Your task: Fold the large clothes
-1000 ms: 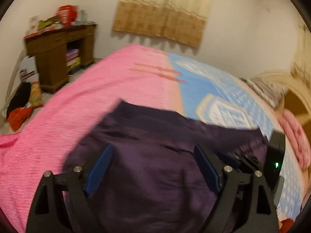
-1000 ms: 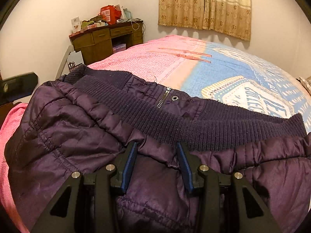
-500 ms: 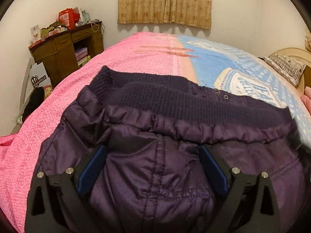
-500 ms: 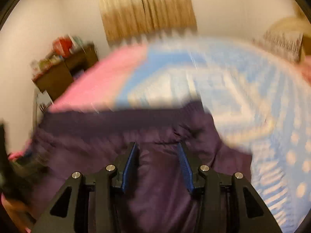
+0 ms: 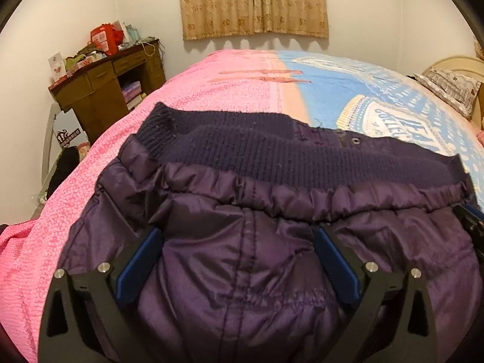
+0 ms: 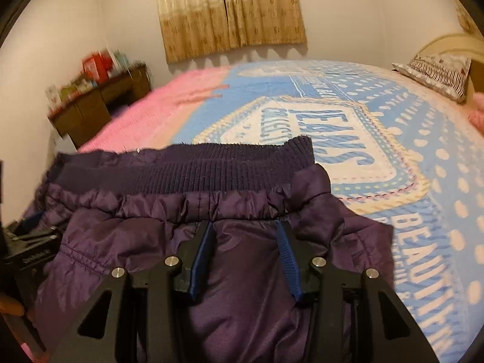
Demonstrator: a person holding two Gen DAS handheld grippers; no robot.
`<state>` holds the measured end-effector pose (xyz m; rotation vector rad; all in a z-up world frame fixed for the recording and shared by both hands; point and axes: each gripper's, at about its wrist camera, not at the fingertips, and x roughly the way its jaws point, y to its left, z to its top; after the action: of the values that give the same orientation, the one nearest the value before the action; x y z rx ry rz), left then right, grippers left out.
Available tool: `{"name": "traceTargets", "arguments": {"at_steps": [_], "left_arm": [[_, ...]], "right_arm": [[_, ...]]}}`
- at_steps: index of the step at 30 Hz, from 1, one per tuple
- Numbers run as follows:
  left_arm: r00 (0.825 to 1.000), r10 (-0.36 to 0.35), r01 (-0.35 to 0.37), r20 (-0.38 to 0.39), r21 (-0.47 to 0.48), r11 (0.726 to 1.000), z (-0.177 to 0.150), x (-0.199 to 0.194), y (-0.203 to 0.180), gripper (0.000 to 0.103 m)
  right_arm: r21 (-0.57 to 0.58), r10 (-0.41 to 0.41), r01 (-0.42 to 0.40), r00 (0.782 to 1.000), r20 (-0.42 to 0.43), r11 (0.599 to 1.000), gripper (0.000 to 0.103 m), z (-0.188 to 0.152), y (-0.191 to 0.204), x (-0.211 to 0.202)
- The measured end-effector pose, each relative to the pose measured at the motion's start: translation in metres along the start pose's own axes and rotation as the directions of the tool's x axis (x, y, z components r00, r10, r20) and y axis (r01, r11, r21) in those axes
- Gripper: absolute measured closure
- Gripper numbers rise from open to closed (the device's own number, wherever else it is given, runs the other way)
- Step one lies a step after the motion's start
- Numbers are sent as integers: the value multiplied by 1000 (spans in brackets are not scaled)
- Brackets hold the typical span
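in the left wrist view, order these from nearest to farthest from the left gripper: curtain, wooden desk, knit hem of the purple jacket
1. knit hem of the purple jacket, just ahead of the left gripper, whose open fingers straddle the fabric.
2. wooden desk, far left, beside the bed.
3. curtain, on the back wall beyond the bed.

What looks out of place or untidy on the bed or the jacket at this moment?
Nothing looks damaged or spilled. The purple jacket lies bunched on the bed cover, its knit hem doubled over and uneven. Both the left claw and the right claw stand open over it. The desk top is cluttered.
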<state>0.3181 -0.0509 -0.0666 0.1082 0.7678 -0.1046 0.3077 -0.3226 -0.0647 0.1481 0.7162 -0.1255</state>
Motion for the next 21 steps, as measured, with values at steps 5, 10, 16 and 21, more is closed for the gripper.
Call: {"name": "traceTargets", "arguments": {"at_steps": [5, 10, 16, 21], "left_arm": [[989, -128, 131, 79, -37, 991, -11, -59, 33, 2], [986, -66, 91, 151, -168, 982, -24, -95, 88, 0], [991, 77, -60, 109, -149, 987, -38, -88, 100, 0], [989, 118, -109, 91, -99, 989, -46, -80, 98, 0]], "right_arm": [[56, 28, -34, 994, 103, 998, 58, 2, 19, -46], [-64, 192, -183, 965, 179, 981, 72, -2, 77, -82], [-119, 286, -275, 953, 99, 954, 72, -24, 137, -60], [-110, 261, -257, 965, 21, 960, 72, -55, 141, -13]]}}
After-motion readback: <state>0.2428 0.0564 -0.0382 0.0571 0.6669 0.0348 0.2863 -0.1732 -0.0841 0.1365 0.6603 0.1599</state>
